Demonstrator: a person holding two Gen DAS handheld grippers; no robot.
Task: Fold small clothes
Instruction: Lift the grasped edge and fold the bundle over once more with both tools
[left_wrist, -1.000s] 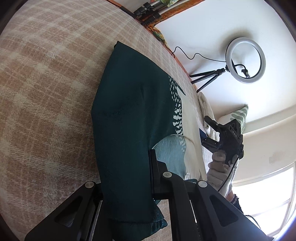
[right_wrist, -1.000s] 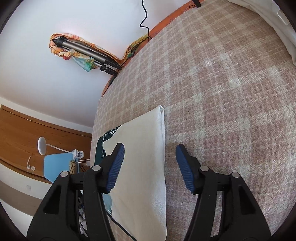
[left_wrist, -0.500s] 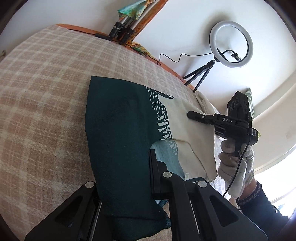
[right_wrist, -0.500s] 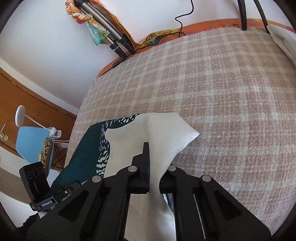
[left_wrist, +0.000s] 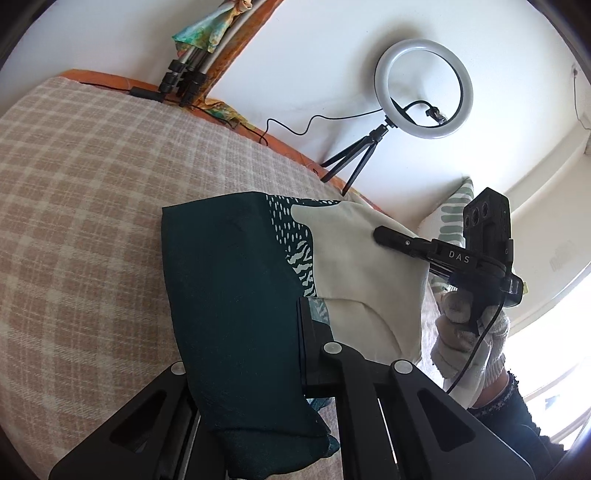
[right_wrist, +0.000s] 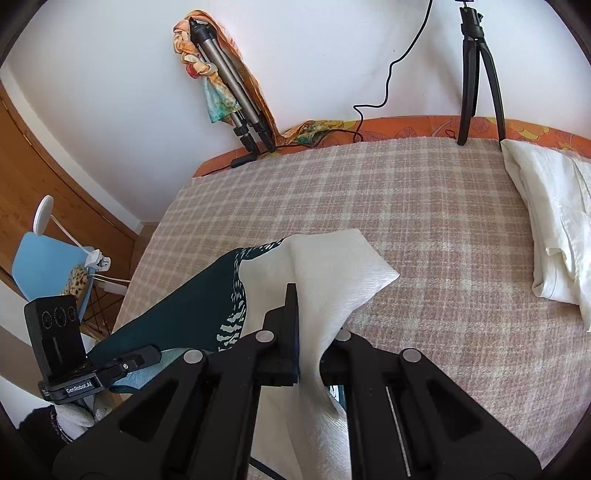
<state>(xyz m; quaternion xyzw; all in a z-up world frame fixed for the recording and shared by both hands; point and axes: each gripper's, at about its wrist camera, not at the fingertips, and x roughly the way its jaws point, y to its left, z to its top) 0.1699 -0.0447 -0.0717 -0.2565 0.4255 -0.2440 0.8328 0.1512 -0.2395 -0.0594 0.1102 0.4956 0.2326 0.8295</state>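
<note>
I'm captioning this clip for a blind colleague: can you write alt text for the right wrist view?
The right gripper is shut on the cream edge of a green and cream garment, lifting it off a plaid blanket. At lower left the left gripper grips the garment's green end; folded white cloth lies at right.

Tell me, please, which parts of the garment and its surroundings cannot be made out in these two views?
- Left wrist view: the garment's near hem is hidden behind the left tool.
- Right wrist view: the cream corner's pinched edge is hidden inside the right tool.
- Right wrist view: the folded white cloth is cut off by the picture's edge.
</note>
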